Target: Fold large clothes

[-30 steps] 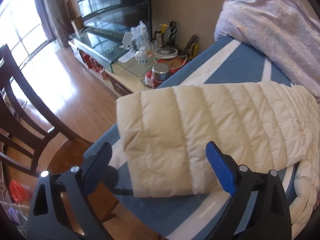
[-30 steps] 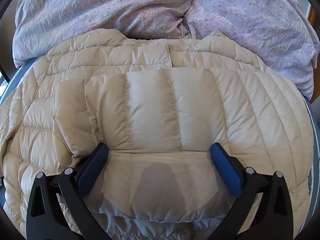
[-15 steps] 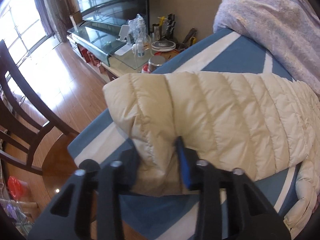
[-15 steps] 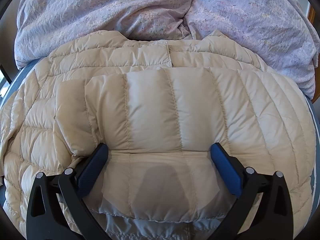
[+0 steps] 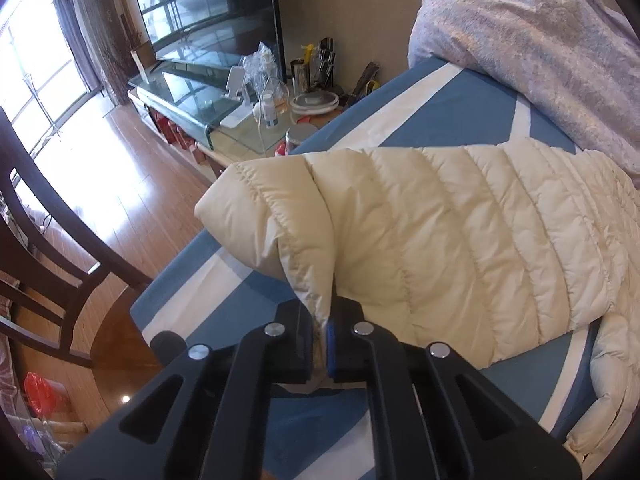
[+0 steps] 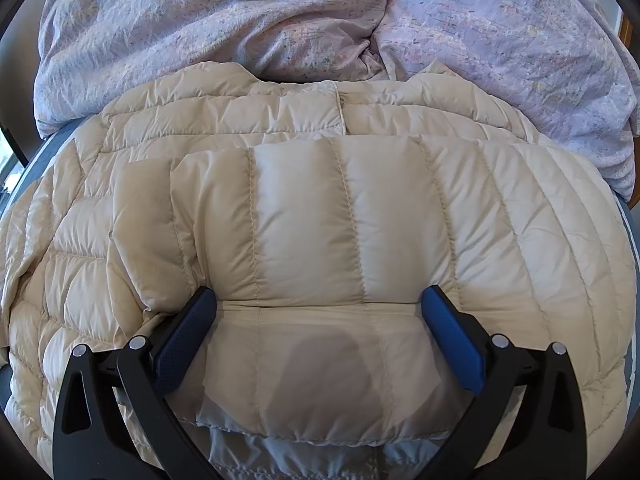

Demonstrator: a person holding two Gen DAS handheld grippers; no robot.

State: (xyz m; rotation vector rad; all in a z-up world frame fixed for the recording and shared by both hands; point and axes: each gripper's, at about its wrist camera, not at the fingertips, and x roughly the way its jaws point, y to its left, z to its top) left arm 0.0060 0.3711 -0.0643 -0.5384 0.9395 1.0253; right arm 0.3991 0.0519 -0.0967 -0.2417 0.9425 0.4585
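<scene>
While the left gripper (image 5: 322, 330) pinches the jacket (image 5: 460, 240), the right gripper (image 6: 320, 320) hovers agape.

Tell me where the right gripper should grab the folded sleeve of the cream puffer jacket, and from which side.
Take the sleeve by its cuff edge, the thin hem lying between the open fingers of the right gripper. Come from the near side, low and along the puffer jacket beneath. The cuff is flat and unpadded, so it probably pinches more surely than the puffy quilted panels.

Right gripper (image 6: 320, 316), jaws wide apart, over folded cream down jacket (image 6: 340, 220) (lilac duvet (image 6: 280, 20) behind)
</scene>
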